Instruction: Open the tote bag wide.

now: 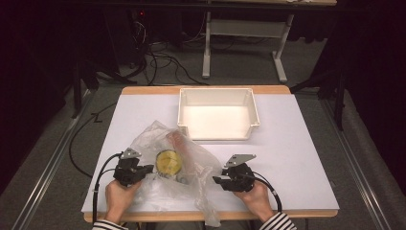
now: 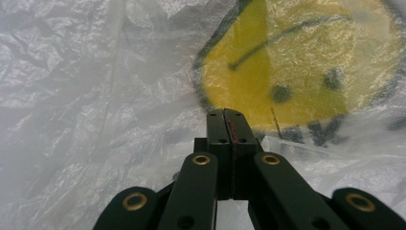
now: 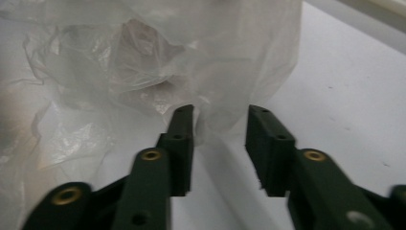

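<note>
A crumpled clear plastic bag [image 1: 194, 160] lies on the white table between both hands. Inside it are a round yellow smiley-face item [image 1: 168, 163] and something reddish [image 1: 178, 141]. My left gripper [image 1: 148, 168] sits at the bag's left edge; in the left gripper view its jaws [image 2: 225, 115] are pressed together with the bag's film [image 2: 95, 96] pinched at their tips, the yellow face [image 2: 297, 62] just beyond. My right gripper [image 1: 216, 181] is at the bag's right edge. Its jaws [image 3: 218, 115] stand apart, with a fold of the bag [image 3: 143, 62] between them, untouched by the pads.
A white rectangular tray [image 1: 218, 90] stands at the table's far middle. Bare table surface [image 1: 297, 153] stretches to the right of the bag. Table legs and cables lie on the floor behind.
</note>
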Available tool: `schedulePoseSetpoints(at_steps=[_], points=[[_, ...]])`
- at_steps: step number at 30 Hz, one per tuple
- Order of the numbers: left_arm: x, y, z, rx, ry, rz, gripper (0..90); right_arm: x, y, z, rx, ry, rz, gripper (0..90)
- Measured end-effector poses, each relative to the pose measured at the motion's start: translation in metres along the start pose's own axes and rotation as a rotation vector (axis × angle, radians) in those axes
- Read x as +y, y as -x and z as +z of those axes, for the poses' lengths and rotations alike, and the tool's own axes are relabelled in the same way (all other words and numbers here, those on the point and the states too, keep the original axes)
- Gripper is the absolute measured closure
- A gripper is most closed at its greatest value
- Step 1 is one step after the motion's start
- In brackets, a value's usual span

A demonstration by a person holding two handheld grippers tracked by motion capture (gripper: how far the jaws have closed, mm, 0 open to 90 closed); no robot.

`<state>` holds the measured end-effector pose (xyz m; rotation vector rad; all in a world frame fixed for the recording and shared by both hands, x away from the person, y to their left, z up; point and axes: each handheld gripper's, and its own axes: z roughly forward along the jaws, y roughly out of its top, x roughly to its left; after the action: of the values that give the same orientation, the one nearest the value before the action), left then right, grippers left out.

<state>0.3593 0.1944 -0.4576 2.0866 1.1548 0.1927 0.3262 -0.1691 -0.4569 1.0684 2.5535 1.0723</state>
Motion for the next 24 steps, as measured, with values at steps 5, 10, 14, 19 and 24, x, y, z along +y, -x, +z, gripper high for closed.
schedulePoseSetpoints(at_steps=[5, 10, 14, 19, 24], points=[[0.0, 0.001, -0.001, -0.008, 0.004, 0.006, 90.0, -0.001, 0.001, 0.002, 0.018, -0.011, -0.02, 82.3], [0.001, 0.002, -0.002, -0.019, 0.012, 0.004, 90.0, -0.003, 0.004, -0.002, 0.029, -0.007, -0.013, 90.0], [0.001, 0.004, -0.004, -0.03, 0.019, 0.006, 90.0, -0.005, 0.01, -0.005, 0.025, -0.016, -0.003, 90.0], [0.001, 0.009, -0.006, -0.044, 0.022, 0.017, 90.0, -0.009, 0.017, -0.013, 0.013, -0.006, 0.024, 90.0], [0.007, 0.018, -0.011, -0.055, 0.024, 0.048, 90.0, -0.013, 0.025, -0.019, 0.002, -0.004, 0.04, 90.0]])
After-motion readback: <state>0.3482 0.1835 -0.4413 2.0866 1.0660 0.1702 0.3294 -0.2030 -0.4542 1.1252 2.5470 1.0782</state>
